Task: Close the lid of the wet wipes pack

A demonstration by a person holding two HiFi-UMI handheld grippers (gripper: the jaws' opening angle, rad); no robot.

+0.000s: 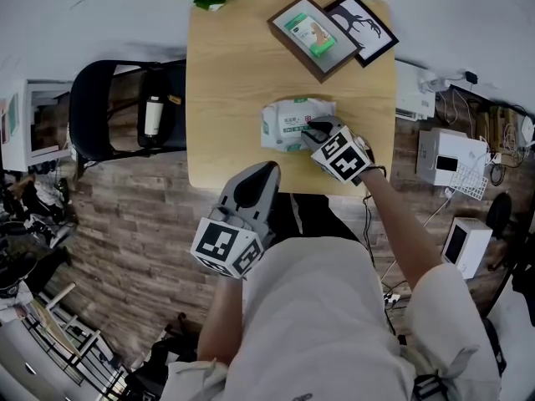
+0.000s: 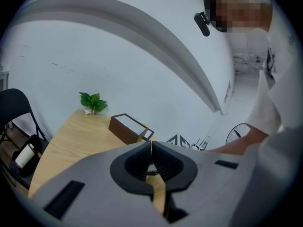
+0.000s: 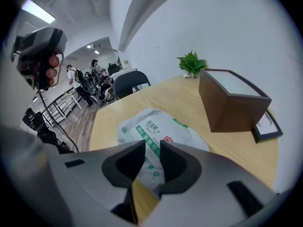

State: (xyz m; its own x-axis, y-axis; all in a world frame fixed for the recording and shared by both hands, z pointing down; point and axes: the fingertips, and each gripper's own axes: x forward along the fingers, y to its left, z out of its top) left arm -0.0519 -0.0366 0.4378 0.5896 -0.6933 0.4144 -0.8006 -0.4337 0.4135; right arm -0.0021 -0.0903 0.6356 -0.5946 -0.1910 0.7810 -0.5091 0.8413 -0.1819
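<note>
One wet wipes pack [image 1: 288, 124] lies on the table [image 1: 226, 73] near its front edge; the right gripper [image 1: 313, 130] is poised over the pack's right end, jaws partly apart, clamping nothing; probably pressing the lid down comes next; one left gripper [image 1: 266, 170], jaws together, hangs back; two picture frames [image 1: 311, 36] behind.

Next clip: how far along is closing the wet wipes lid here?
Done: nothing certain; the wipes pack lies flat on the table, and I cannot tell whether its lid is down. In hand: the right gripper is at the pack's right end, jaws slightly apart, gripping nothing. The left gripper waits at the table's near edge, jaws together. Remaining: press the lid shut if it is up.
</note>
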